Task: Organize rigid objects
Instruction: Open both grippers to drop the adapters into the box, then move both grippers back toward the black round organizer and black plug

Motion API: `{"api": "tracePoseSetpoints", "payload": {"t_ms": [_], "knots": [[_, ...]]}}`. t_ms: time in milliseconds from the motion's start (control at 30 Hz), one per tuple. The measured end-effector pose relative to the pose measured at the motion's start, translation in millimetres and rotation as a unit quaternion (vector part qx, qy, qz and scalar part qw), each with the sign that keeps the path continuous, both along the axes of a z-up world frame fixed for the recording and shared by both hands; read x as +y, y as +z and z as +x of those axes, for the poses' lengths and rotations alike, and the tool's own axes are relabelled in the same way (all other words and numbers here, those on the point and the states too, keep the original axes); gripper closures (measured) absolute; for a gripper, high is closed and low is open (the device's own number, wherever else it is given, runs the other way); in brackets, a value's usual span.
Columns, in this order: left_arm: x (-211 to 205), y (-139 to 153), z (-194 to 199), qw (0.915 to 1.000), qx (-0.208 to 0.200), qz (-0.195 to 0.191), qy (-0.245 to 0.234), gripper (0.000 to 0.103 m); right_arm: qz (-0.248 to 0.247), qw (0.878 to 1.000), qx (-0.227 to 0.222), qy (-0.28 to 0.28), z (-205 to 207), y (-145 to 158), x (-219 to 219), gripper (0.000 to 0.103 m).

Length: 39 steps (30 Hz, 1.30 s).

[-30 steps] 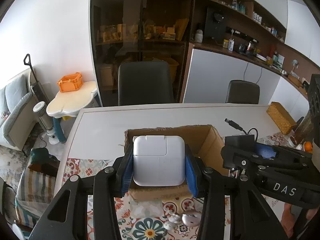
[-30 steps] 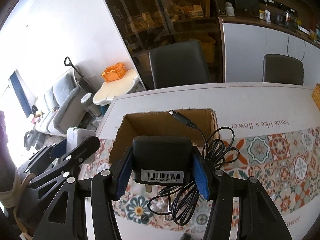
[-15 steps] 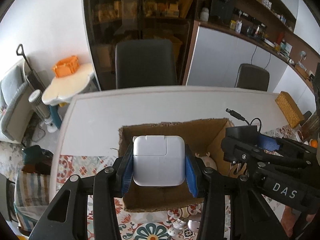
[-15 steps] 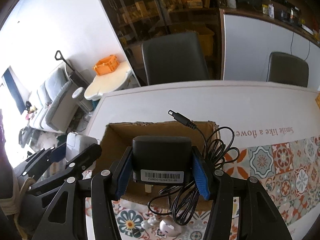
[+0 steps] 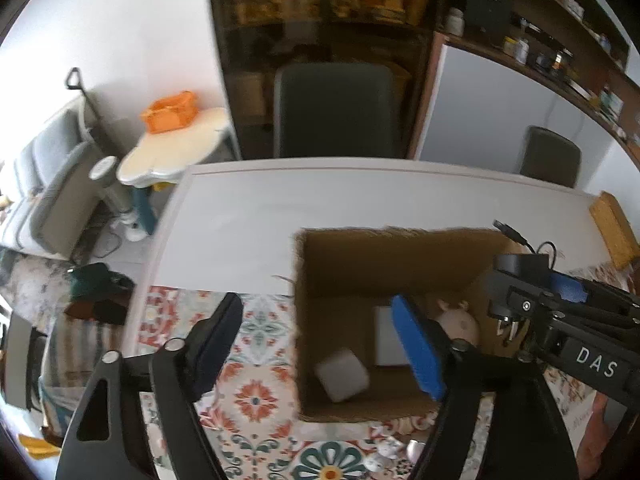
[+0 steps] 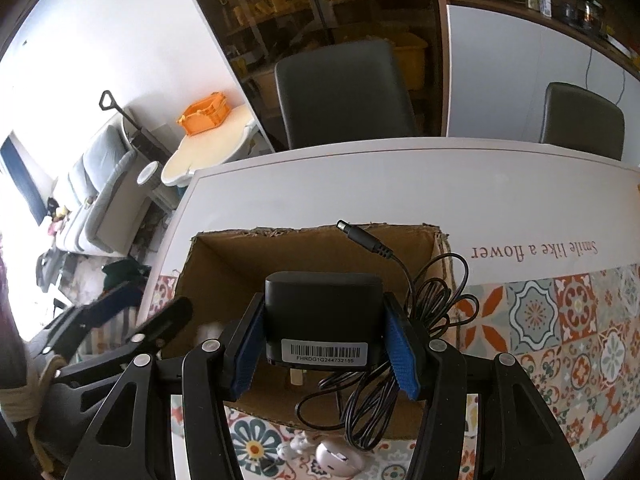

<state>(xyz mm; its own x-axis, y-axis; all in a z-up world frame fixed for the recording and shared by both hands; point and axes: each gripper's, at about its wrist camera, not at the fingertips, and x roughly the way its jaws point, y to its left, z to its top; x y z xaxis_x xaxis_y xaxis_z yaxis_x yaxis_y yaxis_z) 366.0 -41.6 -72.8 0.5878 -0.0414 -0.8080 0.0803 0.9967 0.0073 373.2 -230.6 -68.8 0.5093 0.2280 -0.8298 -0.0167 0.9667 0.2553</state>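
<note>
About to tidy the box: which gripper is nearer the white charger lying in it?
Left. The left gripper hangs open right above the white charger; the right gripper, clamping the black adapter, sits over the box's other side.

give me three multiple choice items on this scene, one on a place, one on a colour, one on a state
1. Where does the white charger lie?
A. on the chair
B. inside the cardboard box
C. in the left gripper

2. What colour is the adapter in the right gripper?
A. black
B. orange
C. white

3. How is the left gripper?
A. shut on a mouse
B. shut on the cable
C. open, holding nothing

Answers:
1 B, it rests on the box floor.
2 A, its casing is black with a barcode label.
3 C, its fingers stand wide apart.
</note>
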Motion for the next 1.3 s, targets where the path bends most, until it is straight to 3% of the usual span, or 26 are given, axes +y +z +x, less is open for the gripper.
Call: {"api": "tracePoseSetpoints", "payload": {"t_ms": [133, 167, 200, 233, 567, 1300], "knots": [[15, 6, -8, 0.9998, -0.014, 0.002, 0.017, 0.019, -0.005, 1.0, 0.005, 0.014, 7, -3, 10, 0.044], [17, 8, -10, 0.9996, -0.018, 0.005, 0.021, 0.018, -0.01, 1.0, 0.004, 0.018, 8, -3, 13, 0.038], [19, 9, -12, 0.9994, -0.023, 0.01, 0.024, 0.017, -0.019, 1.0, 0.001, 0.016, 7, -2, 16, 0.024], [21, 10, -15, 0.9992, -0.027, 0.014, 0.027, 0.017, -0.028, 0.999, -0.008, 0.012, 3, 1, 18, 0.02], [21, 22, -49, 0.9969, -0.063, 0.034, 0.033, 0.007, -0.041, 0.999, -0.02, -0.021, -39, 15, 2, 0.02], [18, 34, -141, 0.9973, -0.073, -0.004, 0.009, 0.002, -0.063, 0.995, -0.051, -0.051, -154, 42, -13, 0.02]]}}
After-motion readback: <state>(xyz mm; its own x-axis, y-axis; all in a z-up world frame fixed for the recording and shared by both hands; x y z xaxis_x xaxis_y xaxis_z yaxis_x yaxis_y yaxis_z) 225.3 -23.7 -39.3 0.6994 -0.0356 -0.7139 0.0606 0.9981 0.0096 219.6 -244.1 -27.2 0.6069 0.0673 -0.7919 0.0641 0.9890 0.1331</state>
